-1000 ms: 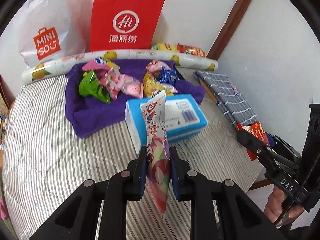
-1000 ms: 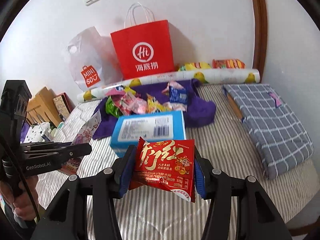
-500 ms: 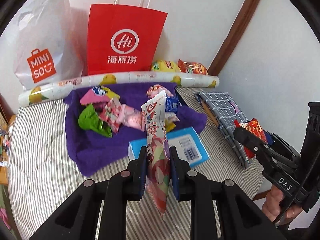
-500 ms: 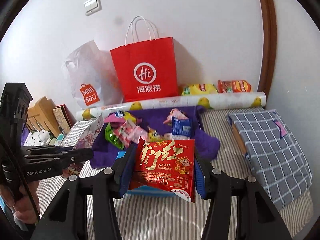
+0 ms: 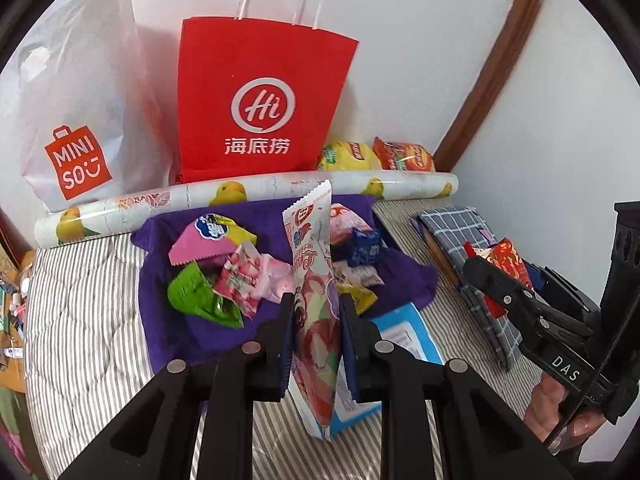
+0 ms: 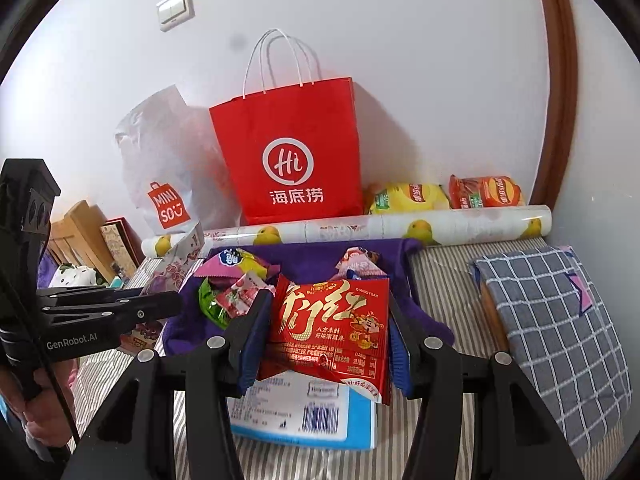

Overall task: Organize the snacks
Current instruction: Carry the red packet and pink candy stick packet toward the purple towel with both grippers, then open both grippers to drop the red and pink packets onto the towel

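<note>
My left gripper (image 5: pixel 314 316) is shut on a tall pink-and-white snack packet (image 5: pixel 312 272) and holds it upright above the bed. My right gripper (image 6: pixel 326 332) is shut on a red snack packet (image 6: pixel 332 328), also raised. Several loose snacks (image 5: pixel 236 268) lie on a purple cloth (image 5: pixel 180 320) ahead. A red paper bag (image 5: pixel 260 104) stands upright against the wall behind them, a white MINISO bag (image 5: pixel 76 120) to its left. Each gripper shows at the edge of the other's view, the right (image 5: pixel 516 292) and the left (image 6: pixel 160 308).
A blue-and-white box (image 6: pixel 304 412) lies on the striped bed below my grippers. A rolled lemon-print sheet (image 5: pixel 280 192) lies across the back. Yellow (image 5: pixel 348 156) and orange (image 5: pixel 404 156) chip bags sit behind it. A grey checked cushion (image 6: pixel 552 328) lies at the right.
Both grippers have risen and moved forward toward the red bag with their packets held. The blue box now lies lower and closer under them.
</note>
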